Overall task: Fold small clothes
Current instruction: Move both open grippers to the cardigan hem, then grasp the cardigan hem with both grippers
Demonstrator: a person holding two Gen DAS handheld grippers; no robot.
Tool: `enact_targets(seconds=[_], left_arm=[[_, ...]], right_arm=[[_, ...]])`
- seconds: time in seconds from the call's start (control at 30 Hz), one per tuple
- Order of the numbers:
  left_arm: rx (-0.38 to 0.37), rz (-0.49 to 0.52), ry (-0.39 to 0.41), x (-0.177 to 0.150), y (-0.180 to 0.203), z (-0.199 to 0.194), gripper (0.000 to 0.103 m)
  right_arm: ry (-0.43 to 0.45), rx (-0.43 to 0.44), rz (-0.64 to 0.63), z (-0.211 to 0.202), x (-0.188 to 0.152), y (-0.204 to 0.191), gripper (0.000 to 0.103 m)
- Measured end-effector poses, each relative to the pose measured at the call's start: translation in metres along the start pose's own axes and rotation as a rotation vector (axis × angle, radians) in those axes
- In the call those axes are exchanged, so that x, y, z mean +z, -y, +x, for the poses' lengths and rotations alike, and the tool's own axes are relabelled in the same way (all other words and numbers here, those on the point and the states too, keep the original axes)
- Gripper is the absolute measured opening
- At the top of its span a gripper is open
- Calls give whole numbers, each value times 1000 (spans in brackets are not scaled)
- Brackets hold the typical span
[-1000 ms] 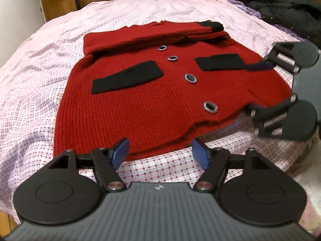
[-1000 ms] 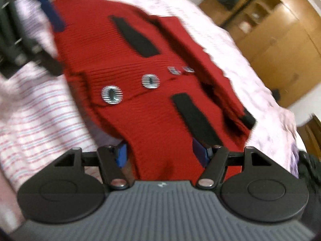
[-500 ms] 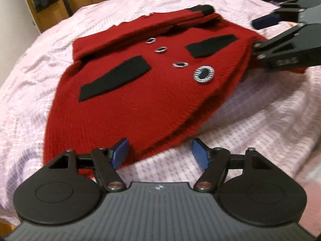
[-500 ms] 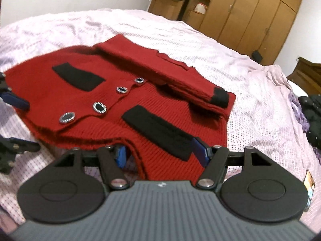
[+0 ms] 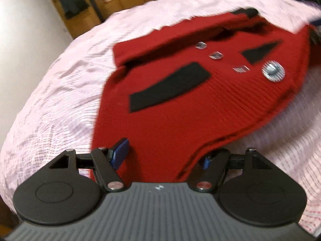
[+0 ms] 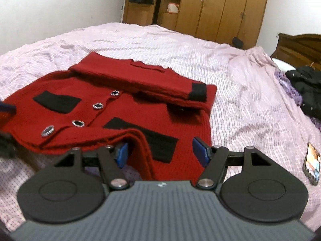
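Note:
A red knitted cardigan (image 5: 180,110) with black pocket flaps and silver-rimmed buttons lies front up on the pink checked bedsheet (image 5: 50,100), one sleeve folded across its top. My left gripper (image 5: 163,156) stands open at the near hem. One blue pad rests over the knit and the other is tucked under the hem's edge. In the right wrist view the cardigan (image 6: 120,108) has its other hem corner between the wide-apart jaws of my right gripper (image 6: 161,151). The hem bulges up off the sheet beside the left pad. Neither pair of pads presses the knit.
A wooden wardrobe (image 6: 220,10) fills the far wall. Dark clothes (image 6: 307,88) are piled at the right near a wooden headboard (image 6: 297,44). A phone (image 6: 312,164) lies on the bedsheet (image 6: 240,70) right of my right gripper.
The left gripper slid forward, so the hem now lies between its jaws. The right gripper rolled level and rose a little, and the hem corner between its jaws came up off the sheet.

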State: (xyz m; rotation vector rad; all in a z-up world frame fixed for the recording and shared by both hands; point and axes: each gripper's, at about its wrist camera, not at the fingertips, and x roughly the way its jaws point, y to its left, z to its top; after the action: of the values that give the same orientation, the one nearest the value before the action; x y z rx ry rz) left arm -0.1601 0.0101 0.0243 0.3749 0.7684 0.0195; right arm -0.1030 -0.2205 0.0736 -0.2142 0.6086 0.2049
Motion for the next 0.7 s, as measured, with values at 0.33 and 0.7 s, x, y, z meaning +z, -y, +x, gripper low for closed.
enact_targets(seconds=[0.33,0.7], left_arm=[[76,104,15,-8,5,16,75],[76,77,65,-4,6,13,35]], right_arm=[[-106,35,11,17,-15,1,67],[-70,86,107,11,-26,5,33]])
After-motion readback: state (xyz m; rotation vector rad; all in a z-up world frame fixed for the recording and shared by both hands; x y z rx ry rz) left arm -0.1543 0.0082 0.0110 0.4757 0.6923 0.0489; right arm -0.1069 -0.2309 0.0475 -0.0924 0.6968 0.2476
